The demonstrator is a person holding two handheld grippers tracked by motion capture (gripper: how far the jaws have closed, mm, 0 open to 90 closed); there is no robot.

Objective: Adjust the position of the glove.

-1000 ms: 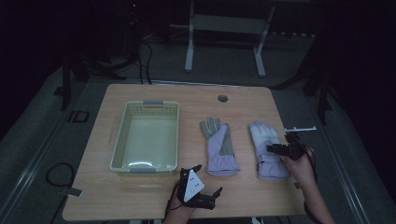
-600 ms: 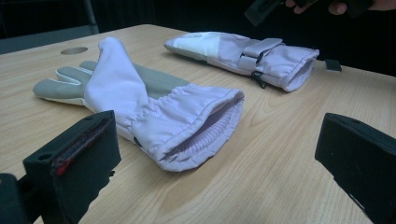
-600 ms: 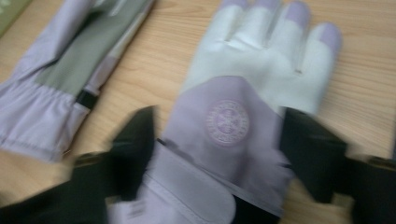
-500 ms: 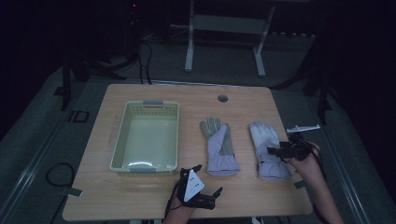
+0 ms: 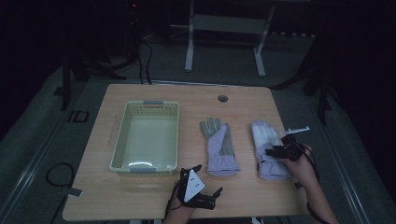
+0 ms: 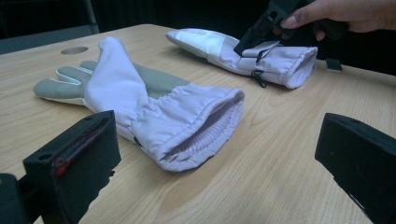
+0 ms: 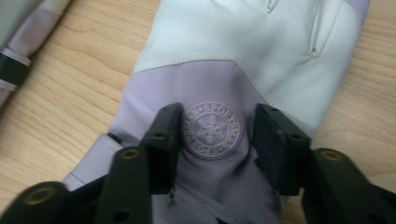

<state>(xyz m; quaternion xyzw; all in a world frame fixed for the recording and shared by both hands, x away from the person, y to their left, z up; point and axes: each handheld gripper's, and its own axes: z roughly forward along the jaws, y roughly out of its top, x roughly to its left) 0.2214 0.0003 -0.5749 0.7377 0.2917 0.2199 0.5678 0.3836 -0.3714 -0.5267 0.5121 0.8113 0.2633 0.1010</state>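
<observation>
So the right gripper (image 7: 212, 140) is down on the right-hand glove (image 5: 268, 149), jaws straddling the round snowflake badge (image 7: 211, 130) on the lilac back of it. They've just been closing in, and the fabric between them bunches up into a little ridge, so I'd call that a pinch on the cloth, roughly half shut with the glove caught in between. Grabbing it mid-back near the cuff makes sense to me — that's where there's loose material to gather, and the fingers would just flop if you went for those. That glove lies flat near the right edge of the table (image 5: 140, 200), fingers pointing away from the person, well apart from the pale green basket (image 5: 119, 140) over on the left, which I'd guess is where the gloves end up. It's a ski-type glove: white upper part, lilac lower part, gathered cuff with a dark drawstring toggle. The other glove (image 5: 219, 147) sits between it and the basket, with a grey fingers-and-palm panel, and its ribbed cuff gapes open toward the left gripper (image 5: 196, 179). That one is parked at the near edge with its jaws spread wide and nothing in them — looks like it's just waiting its turn with the middle glove lined up right in front.
</observation>
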